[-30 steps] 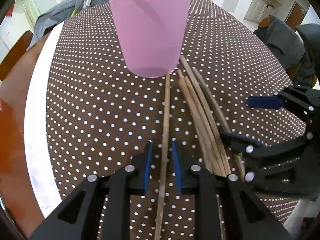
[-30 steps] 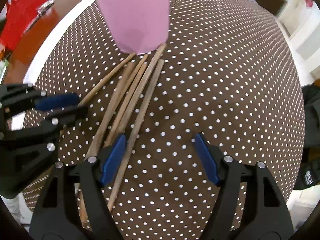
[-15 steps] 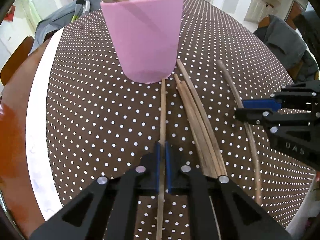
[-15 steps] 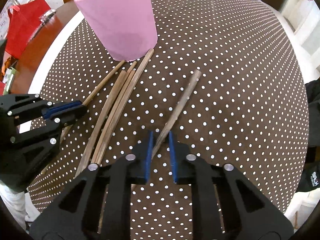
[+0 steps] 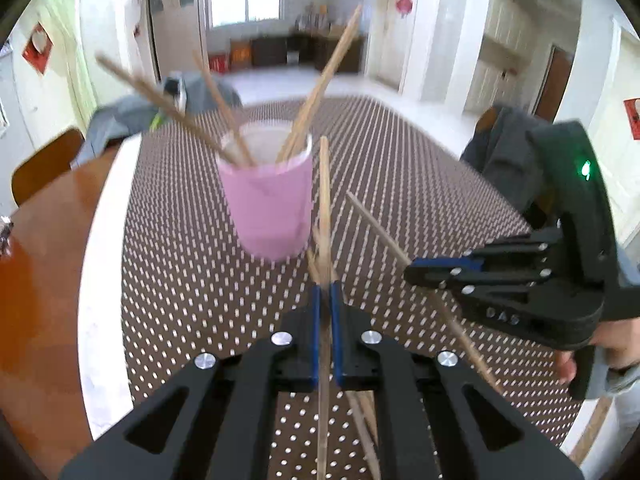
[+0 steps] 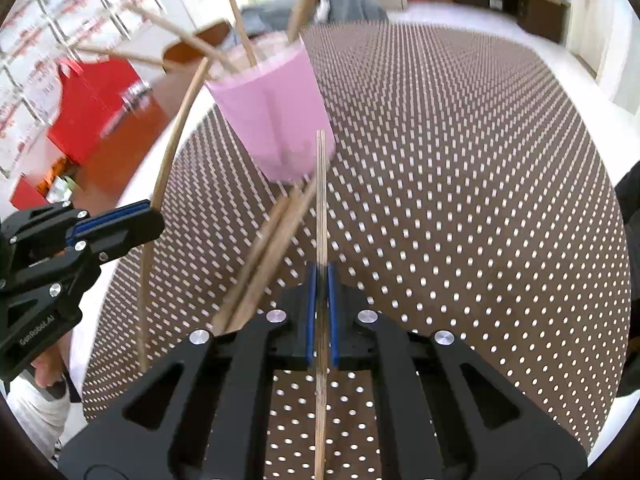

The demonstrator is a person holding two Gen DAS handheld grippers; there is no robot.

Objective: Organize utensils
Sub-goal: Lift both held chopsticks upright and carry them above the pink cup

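A pink cup (image 5: 270, 200) stands on the dotted tablecloth (image 5: 180, 272) with several wooden chopsticks leaning out of it; it also shows in the right wrist view (image 6: 276, 112). My left gripper (image 5: 327, 300) is shut on one chopstick (image 5: 325, 200), lifted and pointing toward the cup's right side. My right gripper (image 6: 321, 280) is shut on another chopstick (image 6: 321, 200), lifted and aimed at the cup. Each gripper shows in the other's view, the right (image 5: 424, 272) and the left (image 6: 148, 220). Several loose chopsticks (image 6: 264, 256) lie on the cloth in front of the cup.
The table's white rim (image 5: 96, 240) and bare wood (image 5: 36, 280) lie to the left. A chair with a grey jacket (image 5: 508, 152) stands at the far right. A red bag (image 6: 88, 104) sits beyond the table's left edge.
Both grippers have lifted off the cloth, each with its chopstick, and tilted up so the room shows. The cup now looks farther away and upright.
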